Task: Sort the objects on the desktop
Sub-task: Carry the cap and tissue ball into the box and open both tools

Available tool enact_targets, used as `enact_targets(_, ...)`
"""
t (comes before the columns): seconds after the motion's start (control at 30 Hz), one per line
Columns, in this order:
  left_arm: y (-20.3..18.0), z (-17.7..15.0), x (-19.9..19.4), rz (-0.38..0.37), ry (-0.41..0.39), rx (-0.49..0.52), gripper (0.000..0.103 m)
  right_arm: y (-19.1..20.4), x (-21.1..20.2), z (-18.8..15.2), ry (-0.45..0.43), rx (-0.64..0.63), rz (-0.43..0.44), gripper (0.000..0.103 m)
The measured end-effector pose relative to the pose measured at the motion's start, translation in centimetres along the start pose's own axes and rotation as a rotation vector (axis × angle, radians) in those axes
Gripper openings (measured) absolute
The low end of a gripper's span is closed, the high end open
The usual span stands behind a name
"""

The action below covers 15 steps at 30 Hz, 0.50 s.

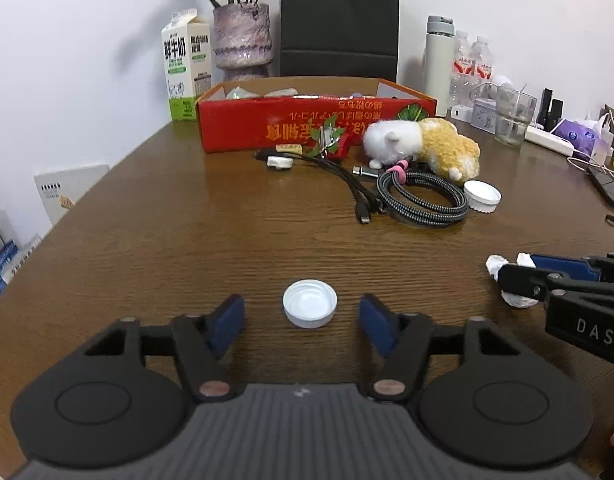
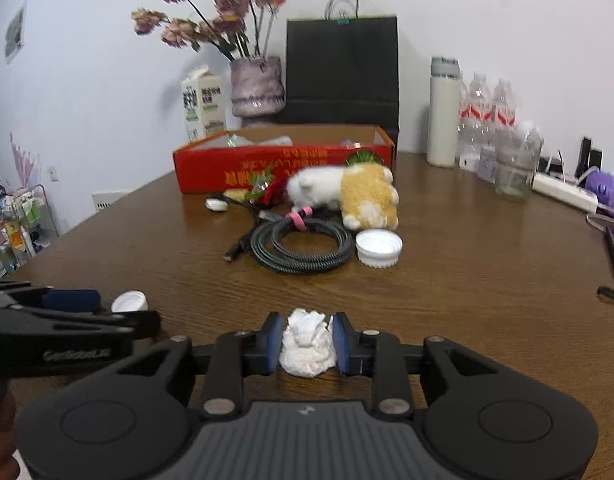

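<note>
A small white bottle cap (image 1: 310, 307) lies open side up on the brown table (image 1: 187, 240), between the blue pads of my left gripper (image 1: 303, 314). That gripper is open, with a clear gap on each side of the cap. In the right wrist view a crumpled white tissue wad (image 2: 307, 344) fills the space between the pads of my right gripper (image 2: 307, 338); both pads lie against its sides and its bottom rests on the table. The left wrist view shows the right gripper (image 1: 511, 280) at the right edge with the tissue (image 1: 517, 300) sticking out of it.
Farther back lie a coiled braided cable (image 1: 423, 200), loose black cables (image 1: 359, 196), a larger white lid (image 1: 482, 196) and a white-and-yellow plush toy (image 1: 427, 144). Behind them stands an open red box (image 1: 307, 124). A milk carton (image 1: 185, 64), vase (image 1: 243, 40), thermos (image 1: 439, 60) and glass (image 1: 513, 120) line the back.
</note>
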<state>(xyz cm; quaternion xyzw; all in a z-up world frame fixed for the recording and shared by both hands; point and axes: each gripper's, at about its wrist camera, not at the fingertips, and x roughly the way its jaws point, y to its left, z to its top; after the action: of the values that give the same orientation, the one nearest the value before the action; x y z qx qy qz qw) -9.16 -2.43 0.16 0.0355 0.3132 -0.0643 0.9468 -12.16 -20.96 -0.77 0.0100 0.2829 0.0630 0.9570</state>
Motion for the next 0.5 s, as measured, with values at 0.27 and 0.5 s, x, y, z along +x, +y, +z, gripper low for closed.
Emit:
enact_targets(0.27,0.0,0.3,-0.4,-0.008,-0.027,-0.001,0.029,0.3,0.2,0.3,0.025,-0.046,0.017,0.013)
enact_targets(0.5,2.0,7.4,-2.3,-0.080,-0.192,-0.074,0.029,-0.9,-1.6,4.8,-0.135,0.000,0.057,0.012)
